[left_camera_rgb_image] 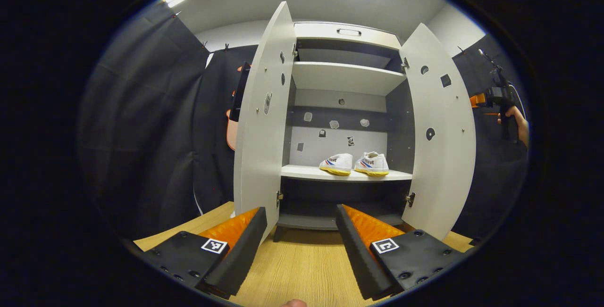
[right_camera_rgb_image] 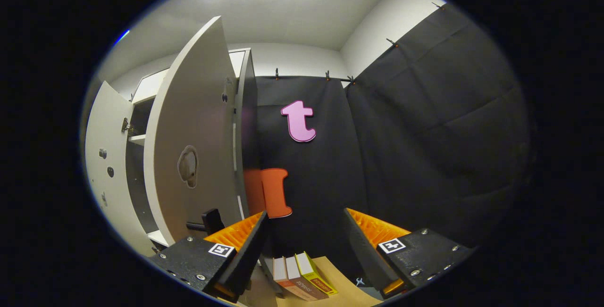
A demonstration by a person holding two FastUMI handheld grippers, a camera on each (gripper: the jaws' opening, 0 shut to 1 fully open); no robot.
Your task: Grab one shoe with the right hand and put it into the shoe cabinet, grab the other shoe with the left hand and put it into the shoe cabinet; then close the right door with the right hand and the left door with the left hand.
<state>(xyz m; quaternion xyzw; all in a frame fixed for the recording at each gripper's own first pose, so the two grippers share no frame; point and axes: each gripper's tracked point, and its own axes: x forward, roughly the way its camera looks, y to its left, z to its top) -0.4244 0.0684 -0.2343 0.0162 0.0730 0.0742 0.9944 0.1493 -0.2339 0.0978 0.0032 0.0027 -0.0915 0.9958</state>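
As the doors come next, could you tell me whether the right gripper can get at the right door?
Probably yes: the right gripper is open and empty beside the right door, whose outer face shows nothing in front.

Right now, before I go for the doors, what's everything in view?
shoes: 2, white with yellow soles, side by side on the cabinet's lower shelf
shoe cabinet: 1, white with grey interior, standing open
cabinet doors: 2, white, both open; left door, right door
door handle: 1, grey, on the right door's outer face
books: 3, red-brown and yellow, upright on the floor beside the cabinet
floor: light wood
hand: 1, holding the far tongs beyond the right door
left tongs: open
right tongs: open, near the right door's edge
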